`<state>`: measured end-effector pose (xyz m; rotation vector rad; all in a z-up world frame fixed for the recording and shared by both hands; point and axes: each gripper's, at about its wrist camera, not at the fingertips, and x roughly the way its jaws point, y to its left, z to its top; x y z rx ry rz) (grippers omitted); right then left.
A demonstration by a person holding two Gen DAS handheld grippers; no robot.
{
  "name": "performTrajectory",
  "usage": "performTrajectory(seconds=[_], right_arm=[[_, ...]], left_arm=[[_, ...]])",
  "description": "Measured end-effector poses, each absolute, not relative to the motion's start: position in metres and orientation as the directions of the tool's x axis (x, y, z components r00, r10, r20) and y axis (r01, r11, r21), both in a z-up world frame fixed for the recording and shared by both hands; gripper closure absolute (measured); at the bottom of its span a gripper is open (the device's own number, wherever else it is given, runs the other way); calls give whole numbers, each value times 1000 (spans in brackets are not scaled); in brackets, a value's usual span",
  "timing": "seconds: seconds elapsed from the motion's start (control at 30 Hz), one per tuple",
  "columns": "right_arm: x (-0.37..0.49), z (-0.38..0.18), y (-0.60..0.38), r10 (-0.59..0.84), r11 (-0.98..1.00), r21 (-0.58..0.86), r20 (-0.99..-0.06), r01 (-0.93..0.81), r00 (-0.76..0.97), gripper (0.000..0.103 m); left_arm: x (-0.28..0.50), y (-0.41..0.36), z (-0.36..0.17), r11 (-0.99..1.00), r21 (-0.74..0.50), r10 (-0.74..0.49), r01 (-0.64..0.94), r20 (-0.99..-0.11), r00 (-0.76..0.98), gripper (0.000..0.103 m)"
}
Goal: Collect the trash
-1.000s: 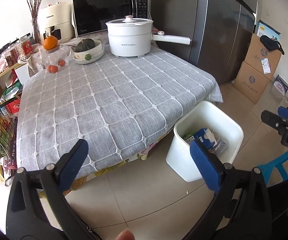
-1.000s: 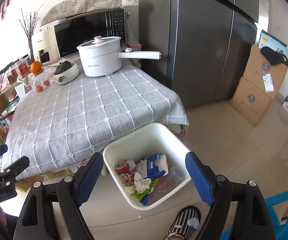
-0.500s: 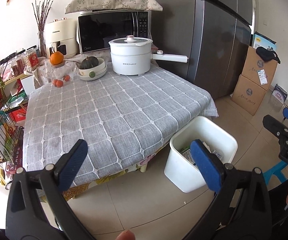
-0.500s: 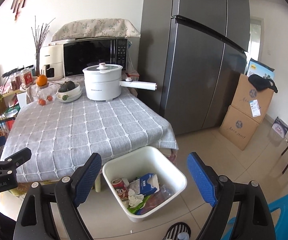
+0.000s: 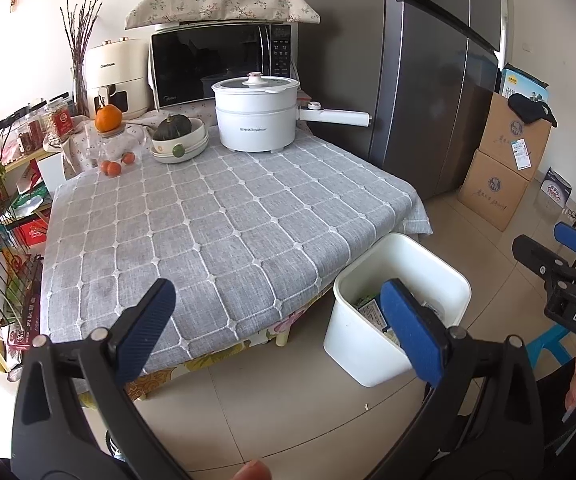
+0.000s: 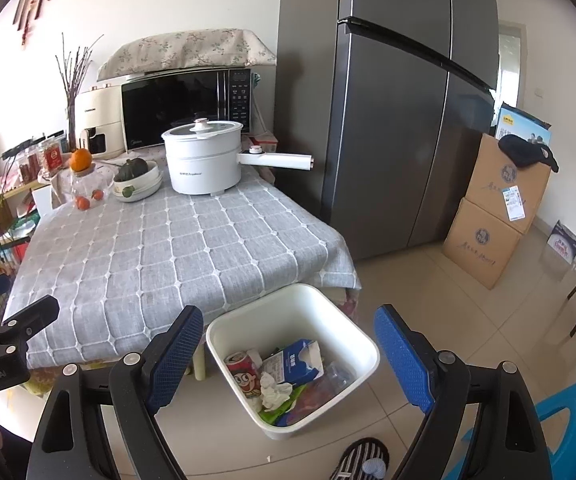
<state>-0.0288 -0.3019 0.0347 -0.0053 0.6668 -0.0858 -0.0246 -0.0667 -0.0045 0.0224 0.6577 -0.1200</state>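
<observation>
Currently we find both tools idle: the left gripper (image 5: 274,316) has its jaws spread wide and holds nothing, and the right gripper (image 6: 289,350) is likewise wide and empty.

The white bin (image 6: 329,300) stands on the floor tiles at the near right corner of the table (image 5: 224,224). It already holds a red drink can (image 6: 240,372), a blue carton (image 6: 301,362), a crumpled tissue (image 6: 272,390) and some wrappers we cannot identify. We see no loose litter on the grey checked tablecloth; the items at its far end, a white pot (image 5: 256,118), a bowl of squash (image 5: 178,136) and oranges (image 5: 108,117), do not look like trash.

We judge the collecting to be at or near its end. To do the step well, we advise scanning the tabletop and floor for leftovers before lowering either tool, keeping the jaws wide until a piece sits squarely between the pads, and releasing only over the bin's mouth, clear of its rim.

Relative to the right gripper, the bin lies directly ahead and below, framed between its two pads. For the left gripper it sits to the right, partly hidden behind the right-hand pad.
</observation>
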Motion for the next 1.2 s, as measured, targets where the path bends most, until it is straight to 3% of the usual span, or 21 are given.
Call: performTrajectory(seconds=[1.2], right_arm=[[-26,33,-300,-71,997,-23,-620,73,781,14]], left_arm=[[-28,-72,-3,991,-11,-112,135,-617,779,1]])
